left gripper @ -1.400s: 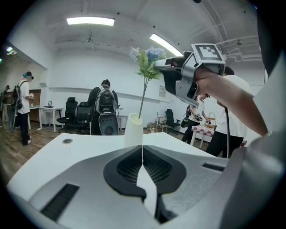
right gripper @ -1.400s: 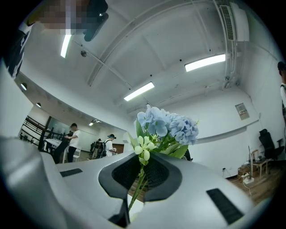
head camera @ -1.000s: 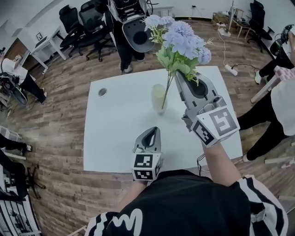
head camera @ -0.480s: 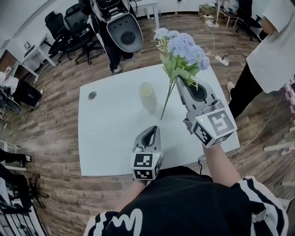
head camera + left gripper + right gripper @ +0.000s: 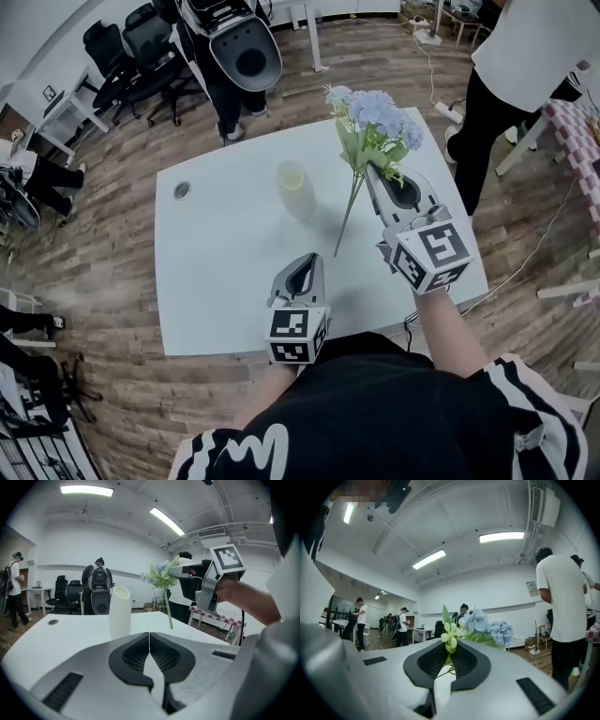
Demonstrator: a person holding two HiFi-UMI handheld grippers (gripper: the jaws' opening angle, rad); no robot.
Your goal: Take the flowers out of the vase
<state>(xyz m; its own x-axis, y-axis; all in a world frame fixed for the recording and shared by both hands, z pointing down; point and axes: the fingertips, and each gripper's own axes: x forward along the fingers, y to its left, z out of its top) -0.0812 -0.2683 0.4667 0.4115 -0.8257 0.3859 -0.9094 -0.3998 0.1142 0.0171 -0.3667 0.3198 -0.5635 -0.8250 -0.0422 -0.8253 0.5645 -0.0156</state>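
My right gripper (image 5: 372, 171) is shut on a bunch of pale blue flowers (image 5: 376, 114) with green leaves, gripping just under the heads. The long green stem (image 5: 348, 216) hangs free, slanting down to the white table, right of the vase and outside it. The pale, tall vase (image 5: 292, 188) stands upright near the table's middle; in the left gripper view the vase (image 5: 119, 611) has nothing in it. In the right gripper view the flowers (image 5: 487, 630) stick out past the closed jaws (image 5: 449, 645). My left gripper (image 5: 305, 264) is shut and holds nothing, low over the table's near side.
The white table (image 5: 216, 281) has a round cable hole (image 5: 182, 190) at its far left. A person with a dark machine (image 5: 234, 47) stands beyond the far edge. Another person (image 5: 525, 56) stands at the right. Office chairs (image 5: 131, 47) fill the back left.
My right gripper has sunk toward the table with the flowers, so the stem's end now hangs lower, right of the vase. The left gripper has edged forward slightly.
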